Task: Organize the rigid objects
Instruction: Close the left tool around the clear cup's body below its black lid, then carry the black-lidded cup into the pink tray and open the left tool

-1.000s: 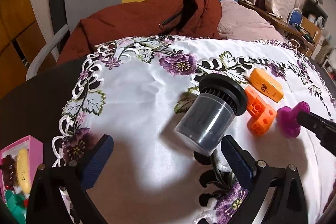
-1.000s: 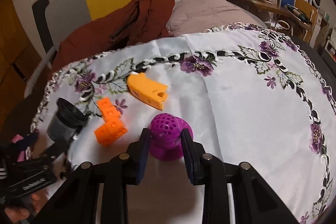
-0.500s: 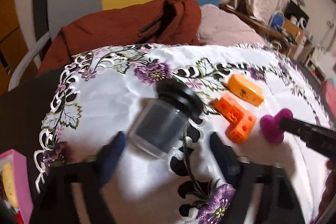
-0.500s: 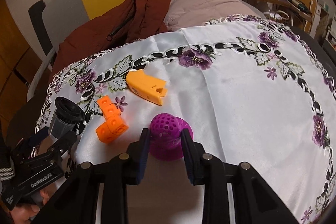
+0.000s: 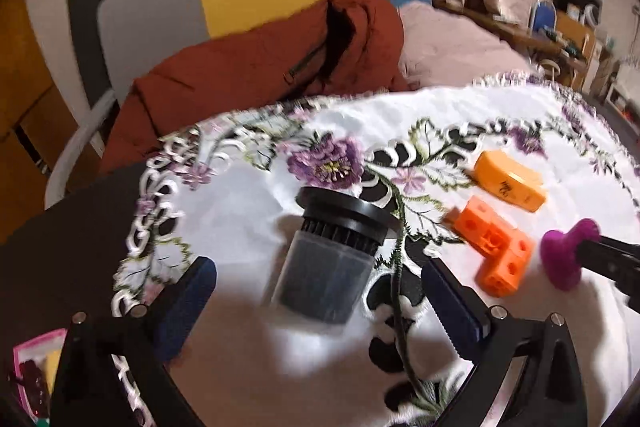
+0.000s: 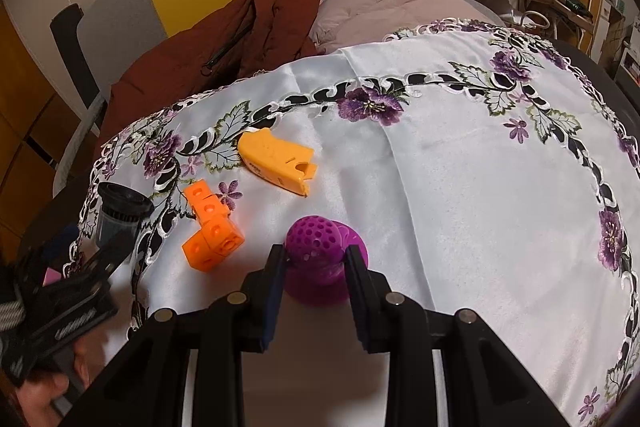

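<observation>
Rigid objects number four on the counter, all lying on a glossy white tablecloth [image 6: 460, 155] embroidered with purple flowers and cut-out black-and-white scrollwork along its edge. One is a translucent grey canister [image 5: 334, 259] with a ribbed black collar and a wide black cap, lying tilted on its side. One is an orange block piece [image 5: 494, 247] — cubes joined in an L, each face with a round hole. One is a smooth yellow-orange case [image 5: 508, 179], wedge-like with rounded corners and small slots at one end. One is a purple mushroom-shaped piece [image 6: 320, 259], its domed head pitted with round holes and its base flared.

The left gripper [image 5: 320, 291] points steeply down at the canister, which sits between its blue-padded fingers [image 5: 188, 291] without touching either; its jaws are opening and stand wide. The right gripper [image 6: 316, 263] also angles down, its jaws closed narrow onto the purple piece, pads pressing the neck below the dome while the base rests on the cloth. The orange blocks lie between canister and purple piece; the yellow-orange case sits farther back.
</observation>
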